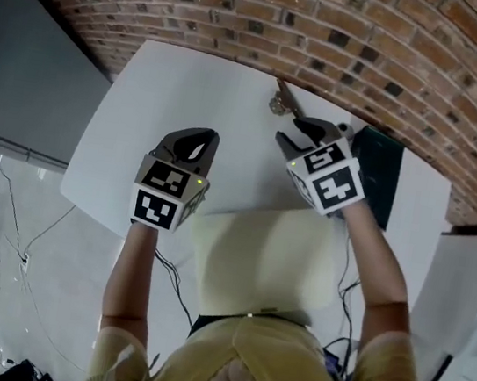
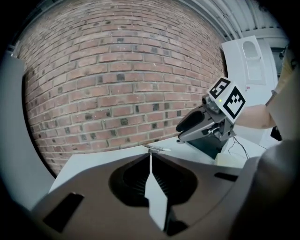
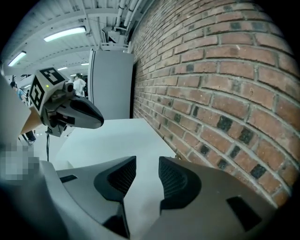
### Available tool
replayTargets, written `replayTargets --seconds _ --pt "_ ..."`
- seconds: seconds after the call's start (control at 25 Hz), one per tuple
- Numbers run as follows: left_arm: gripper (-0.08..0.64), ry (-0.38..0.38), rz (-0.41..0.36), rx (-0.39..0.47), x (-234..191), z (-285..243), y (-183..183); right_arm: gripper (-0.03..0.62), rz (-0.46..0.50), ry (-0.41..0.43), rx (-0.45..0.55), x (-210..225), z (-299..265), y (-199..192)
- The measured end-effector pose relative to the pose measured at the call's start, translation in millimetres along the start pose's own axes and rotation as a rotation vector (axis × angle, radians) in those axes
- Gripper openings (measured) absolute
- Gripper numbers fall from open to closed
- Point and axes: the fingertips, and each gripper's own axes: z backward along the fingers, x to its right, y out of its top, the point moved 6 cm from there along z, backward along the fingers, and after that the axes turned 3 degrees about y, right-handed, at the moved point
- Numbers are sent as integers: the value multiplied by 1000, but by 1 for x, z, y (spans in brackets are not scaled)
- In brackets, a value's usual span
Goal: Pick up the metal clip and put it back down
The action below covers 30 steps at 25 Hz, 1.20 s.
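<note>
The left gripper [image 2: 151, 158] has its jaws pressed together with nothing between them. The right gripper [image 3: 147, 161] holds its jaws a narrow gap apart, with only the bare white table [image 3: 117, 136] showing through. The metal clip [image 1: 280, 103] lies on the table's far edge by the brick wall [image 1: 375, 46], near the right gripper's tips at their 11 o'clock and well apart from the left gripper, at its 1 o'clock.

Brick wall [image 1: 333, 31] behind wht table [image 1: 163, 103]; strip lights [image 3: 65, 33] overhead.
</note>
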Motion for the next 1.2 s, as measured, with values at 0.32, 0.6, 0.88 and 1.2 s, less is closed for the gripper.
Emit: replayTargets --seconds 0.32,0.6,0.88,1.2 --pt "5 -28 -31 51 -15 -55 -14 144 26 -71 -87 19 -57 -26" --pt "5 -45 -14 42 -23 -93 -31 144 54 -136 -123 34 -108 -38" --pt "5 -47 23 51 -33 -119 -40 144 123 -217 -136 47 -139 -43" --pt "5 -19 48 71 -44 -136 -49 143 219 -272 -152 57 -167 -47"
